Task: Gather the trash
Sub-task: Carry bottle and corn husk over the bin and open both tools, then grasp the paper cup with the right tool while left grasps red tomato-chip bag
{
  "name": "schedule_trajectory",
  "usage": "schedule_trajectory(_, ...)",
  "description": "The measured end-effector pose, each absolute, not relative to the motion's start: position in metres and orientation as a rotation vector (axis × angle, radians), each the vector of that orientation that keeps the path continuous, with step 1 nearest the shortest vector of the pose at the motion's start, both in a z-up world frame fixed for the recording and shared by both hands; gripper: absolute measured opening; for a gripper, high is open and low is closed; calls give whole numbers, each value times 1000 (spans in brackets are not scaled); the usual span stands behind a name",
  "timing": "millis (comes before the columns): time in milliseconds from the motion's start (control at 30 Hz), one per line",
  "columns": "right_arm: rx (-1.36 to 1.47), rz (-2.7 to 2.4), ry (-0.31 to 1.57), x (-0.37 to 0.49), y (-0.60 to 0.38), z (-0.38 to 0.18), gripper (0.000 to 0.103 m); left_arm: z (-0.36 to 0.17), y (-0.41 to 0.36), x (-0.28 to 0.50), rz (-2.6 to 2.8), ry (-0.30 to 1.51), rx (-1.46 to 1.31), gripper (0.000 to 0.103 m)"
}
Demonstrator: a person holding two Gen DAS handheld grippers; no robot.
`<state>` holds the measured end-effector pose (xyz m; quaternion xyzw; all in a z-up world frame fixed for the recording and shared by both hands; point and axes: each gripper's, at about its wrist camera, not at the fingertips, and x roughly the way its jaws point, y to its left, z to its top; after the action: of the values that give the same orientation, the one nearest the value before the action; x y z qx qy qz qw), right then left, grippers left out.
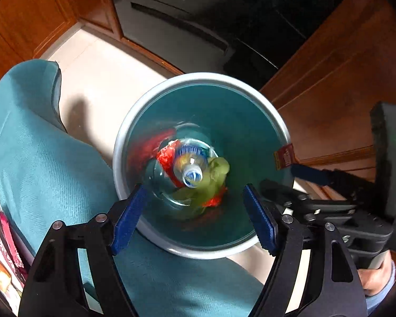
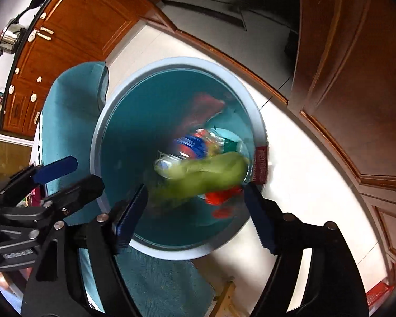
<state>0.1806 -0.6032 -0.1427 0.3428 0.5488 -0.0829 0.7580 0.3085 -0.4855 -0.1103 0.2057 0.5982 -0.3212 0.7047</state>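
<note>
Left wrist view: both the left claw point(image 1: 194, 218) and right claw point(image 2: 195, 218) gape wide, empty, above the trash bin point(image 1: 134, 132).

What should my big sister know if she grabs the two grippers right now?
Left gripper: jaws open, holding nothing, above the trash bin.
Right gripper: jaws open, holding nothing, above the same bin.
In the bin: a plastic bottle, a green blurred piece, red wrappers.
Done: those pieces are binned.
Left: these views show no loose trash, so look around for more.
</note>
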Motion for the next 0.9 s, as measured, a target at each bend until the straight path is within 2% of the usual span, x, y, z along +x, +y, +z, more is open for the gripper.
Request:
schedule_trajectory(233, 763, -199, 1154, 161, -605, -122, 84, -89, -476, 298, -740, 1311, 435, 80)
schedule_trajectory(533, 687, -175, 1092, 151, -580, -72, 87, -43, -440, 276, -761, 1242, 378, 85)
schedule_trajectory(900, 588, -118, 1040, 142, -521, -21, 88, 8, -360, 260, -730, 1131, 309, 92)
